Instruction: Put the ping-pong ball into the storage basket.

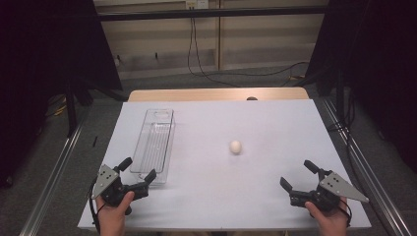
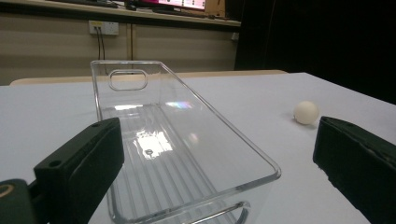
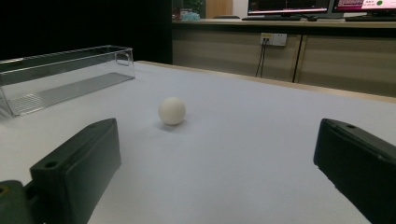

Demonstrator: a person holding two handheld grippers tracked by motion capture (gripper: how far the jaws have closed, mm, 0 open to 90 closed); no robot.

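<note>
White table (image 1: pixel 211 196), ball (image 1: pixel 236 147) well beyond both grippers' parted fingers (image 1: pixel 284 184)

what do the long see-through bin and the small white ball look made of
The long clear rectangular bin looks like hard glossy plastic, probably acrylic: fully transparent, bright glare on its ribbed floor, moulded rounded rim and a cut-out handle slot. The small off-white ball has a smooth matte surface with no shine or seam; it could be plastic like a ping-pong ball, or an egg. The pictures leave that open.
</note>
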